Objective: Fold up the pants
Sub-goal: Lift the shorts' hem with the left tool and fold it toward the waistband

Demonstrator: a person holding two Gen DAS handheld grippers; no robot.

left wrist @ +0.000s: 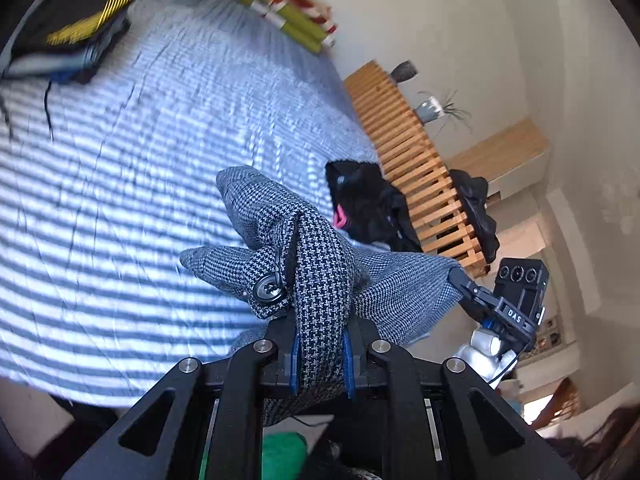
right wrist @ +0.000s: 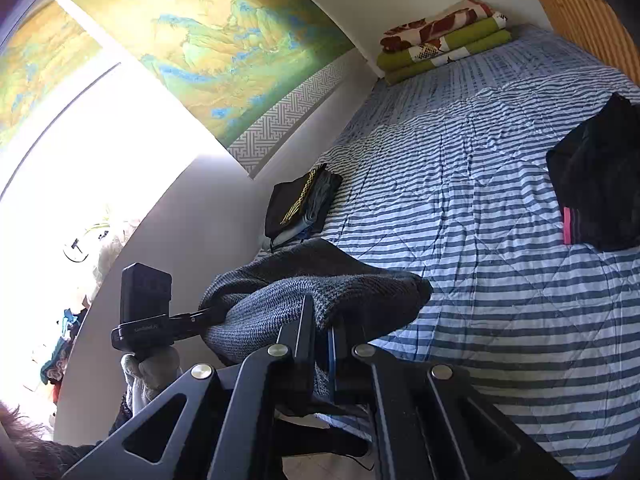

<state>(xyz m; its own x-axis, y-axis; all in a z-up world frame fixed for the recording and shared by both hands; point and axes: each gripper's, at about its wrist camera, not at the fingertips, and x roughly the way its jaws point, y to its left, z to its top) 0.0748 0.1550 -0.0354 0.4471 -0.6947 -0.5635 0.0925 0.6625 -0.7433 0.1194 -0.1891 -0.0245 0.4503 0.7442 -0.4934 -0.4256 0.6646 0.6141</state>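
Folding has barely begun: the grey houndstooth woven pants [left wrist: 320, 272] hang bunched above the blue-and-white striped quilted bed [left wrist: 120, 200], not yet laid flat. The left gripper [left wrist: 322, 354] and right gripper [right wrist: 320, 344] are each clamped tight on the cloth.

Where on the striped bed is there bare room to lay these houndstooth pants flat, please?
The broad middle of the blue-and-white striped quilt is free, between the folded dark clothes stack by the wall and the crumpled black garment opposite. The head end holds folded green and floral blankets. Both edges are crowded.

Blurred stack [left wrist: 68, 32] — frame-cropped, top-left
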